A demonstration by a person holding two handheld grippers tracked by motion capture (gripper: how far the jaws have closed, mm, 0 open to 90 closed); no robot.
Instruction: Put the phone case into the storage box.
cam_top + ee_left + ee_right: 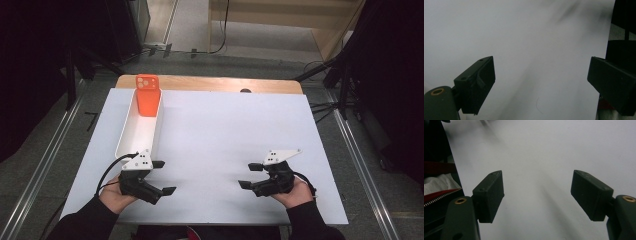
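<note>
Both tools rest low in the frame, jaws parted and empty; the phone stands far up the left side.

Nearest the high view's camera, the left tool (162, 177) sits at lower left and the right tool (250, 175) at lower right on the white tabletop (225, 130), each held in a hand, each released with nothing between its jaws; the two gripper views confirm bare white surface between the black pads. The orange phone (148, 95) leans upright at the far end of the long white tray (125, 131), in the upper left of the frame. The tray's long axis runs from just above the left tool up toward the phone, so the left tool is clearly nearer; the likely reach goes straight up the frame along the tray, while the right tool would have to cross the tabletop.
</note>
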